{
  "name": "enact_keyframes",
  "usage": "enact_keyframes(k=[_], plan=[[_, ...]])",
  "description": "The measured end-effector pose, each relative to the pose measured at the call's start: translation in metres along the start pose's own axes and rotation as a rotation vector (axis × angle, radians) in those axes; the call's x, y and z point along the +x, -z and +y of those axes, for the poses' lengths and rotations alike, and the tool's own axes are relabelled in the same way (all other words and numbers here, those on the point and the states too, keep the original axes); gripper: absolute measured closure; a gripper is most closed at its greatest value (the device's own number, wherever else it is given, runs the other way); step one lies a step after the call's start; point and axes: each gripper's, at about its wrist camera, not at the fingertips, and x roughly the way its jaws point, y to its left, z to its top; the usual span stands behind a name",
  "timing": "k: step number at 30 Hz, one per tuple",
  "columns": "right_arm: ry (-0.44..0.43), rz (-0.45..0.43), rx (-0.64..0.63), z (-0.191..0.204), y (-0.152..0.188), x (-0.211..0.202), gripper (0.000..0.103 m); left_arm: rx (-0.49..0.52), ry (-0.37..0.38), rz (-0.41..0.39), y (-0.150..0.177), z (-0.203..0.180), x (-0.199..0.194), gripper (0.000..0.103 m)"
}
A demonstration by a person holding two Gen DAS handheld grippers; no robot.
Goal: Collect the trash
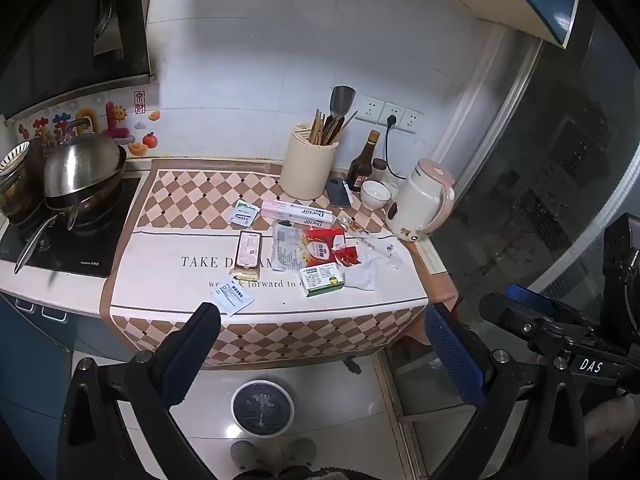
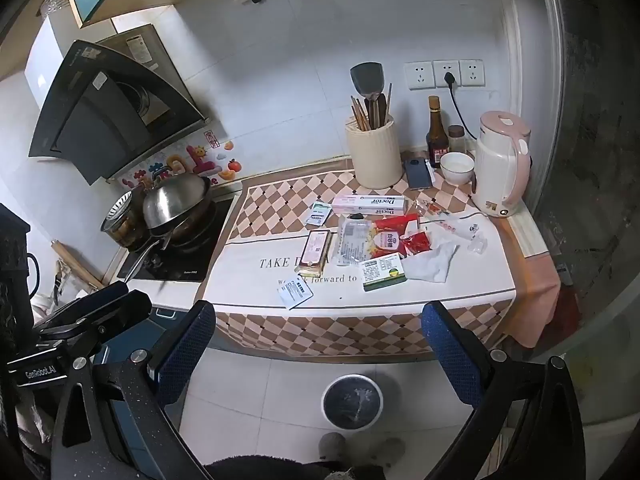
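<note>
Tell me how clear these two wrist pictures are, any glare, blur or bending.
Left wrist view: strong fisheye bending with black corners, glare on the inverted steel bowl, sharp print on the white checkered-edged cloth. Right wrist view: same bending, soft reflections on the glossy white floor tiles, nothing noticeably blurred.

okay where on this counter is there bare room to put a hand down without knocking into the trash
Free: the white mat between the stove and the pink-labelled packet, and the front strip right of the white sachet, below the green box. Crowded: the middle around the red bag, the crumpled tissue, and back by the kettle.
</note>
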Motion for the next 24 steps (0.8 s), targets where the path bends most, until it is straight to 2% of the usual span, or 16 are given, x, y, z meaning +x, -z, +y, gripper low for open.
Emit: enact_keyframes(k=[9, 14, 24], plan=[[-0.011, 0.005, -0.007, -0.001, 0.0, 0.001, 0.0, 0.003, 0.014, 0.014, 0.0, 0.0, 0.002, 0.0], [-0.026, 0.016, -0.011, 0.019, 0.006, 0.002, 0.0, -0.002, 0.018, 0.011, 0.0, 0.0, 0.001, 0.0], [-0.05, 0.026, -0.028, 0.011, 0.001, 0.001, 0.0, 0.0, 0.029, 0.0, 0.001, -0.001, -0.007, 0.0]])
